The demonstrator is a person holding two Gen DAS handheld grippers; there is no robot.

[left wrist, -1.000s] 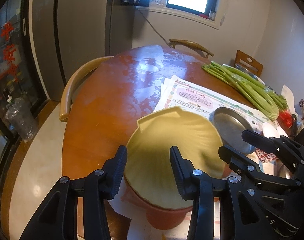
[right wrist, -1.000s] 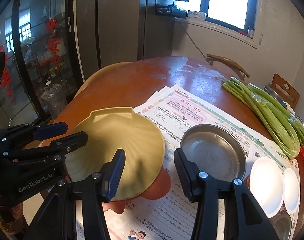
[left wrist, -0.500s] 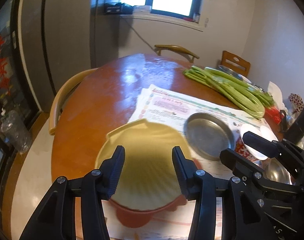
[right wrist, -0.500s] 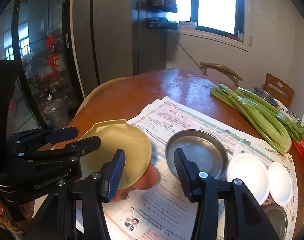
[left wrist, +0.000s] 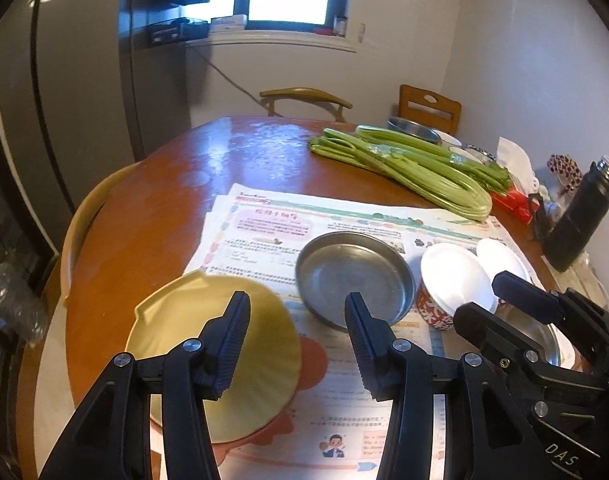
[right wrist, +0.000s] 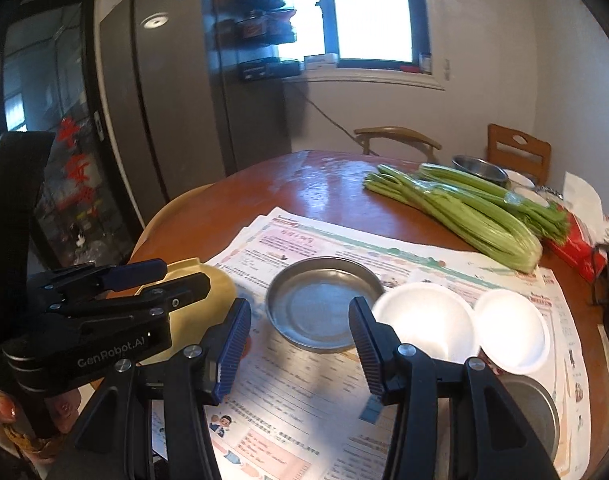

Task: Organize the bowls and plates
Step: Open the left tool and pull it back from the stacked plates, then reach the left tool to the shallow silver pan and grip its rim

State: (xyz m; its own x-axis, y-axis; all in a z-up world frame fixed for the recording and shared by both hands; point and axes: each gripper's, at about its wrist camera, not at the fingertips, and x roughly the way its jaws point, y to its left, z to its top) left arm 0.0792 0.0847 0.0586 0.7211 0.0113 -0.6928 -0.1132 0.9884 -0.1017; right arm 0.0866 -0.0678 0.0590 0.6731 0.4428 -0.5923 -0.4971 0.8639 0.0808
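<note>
**Both jaws wide and empty above the dishes: risks from here**

Left wrist view: left gripper (left wrist: pixel 296 320) hangs over the near part of the desk (left wrist: pixel 152 216), jaws wide, holding nothing. Yellow shell-shaped plate (left wrist: pixel 172 328) sits on a red dish (left wrist: pixel 264 436) at the near left edge. Steel plate (left wrist: pixel 354 276) lies on the newspaper (left wrist: pixel 264 224) just beyond. Risk: the yellow plate looks tilted on the red dish; a pinch on one rim could tip or slide it toward the edge.

Right wrist view: right gripper (right wrist: pixel 300 344), jaws also wide and empty. Two white bowls (right wrist: pixel 424 316) (right wrist: pixel 512 328) sit touching at the near right, just beside the steel plate. Risk: a jaw lowered between them may knock a neighbour; the newspaper could slide underneath. Grippers are close together and could collide.
</note>
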